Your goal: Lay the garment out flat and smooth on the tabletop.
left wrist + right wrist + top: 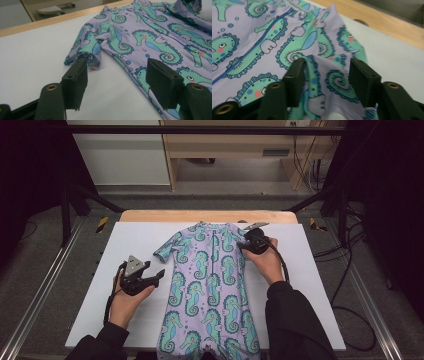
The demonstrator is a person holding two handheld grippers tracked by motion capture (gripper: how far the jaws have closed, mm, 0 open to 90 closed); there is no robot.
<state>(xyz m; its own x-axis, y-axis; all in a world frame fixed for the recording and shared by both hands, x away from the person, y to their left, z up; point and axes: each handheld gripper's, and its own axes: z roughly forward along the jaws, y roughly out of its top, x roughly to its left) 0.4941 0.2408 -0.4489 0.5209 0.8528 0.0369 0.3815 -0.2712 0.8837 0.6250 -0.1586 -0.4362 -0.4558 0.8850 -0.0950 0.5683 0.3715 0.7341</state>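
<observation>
A seahorse-print swimsuit (212,280) is lying flat, centred on the counter (320,285). The right tongs (325,75) are straddling its right sleeve, jaws released, for lifting. The left tongs (150,277) are waiting released beside the left sleeve (86,48).

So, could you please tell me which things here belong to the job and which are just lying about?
In the job:
- suit
- left gripper, open, beside the sleeve
- right gripper, open, with the suit's other sleeve between its jaws
- white sheet

Lying about:
- cables on the floor
- wooden furniture behind
</observation>
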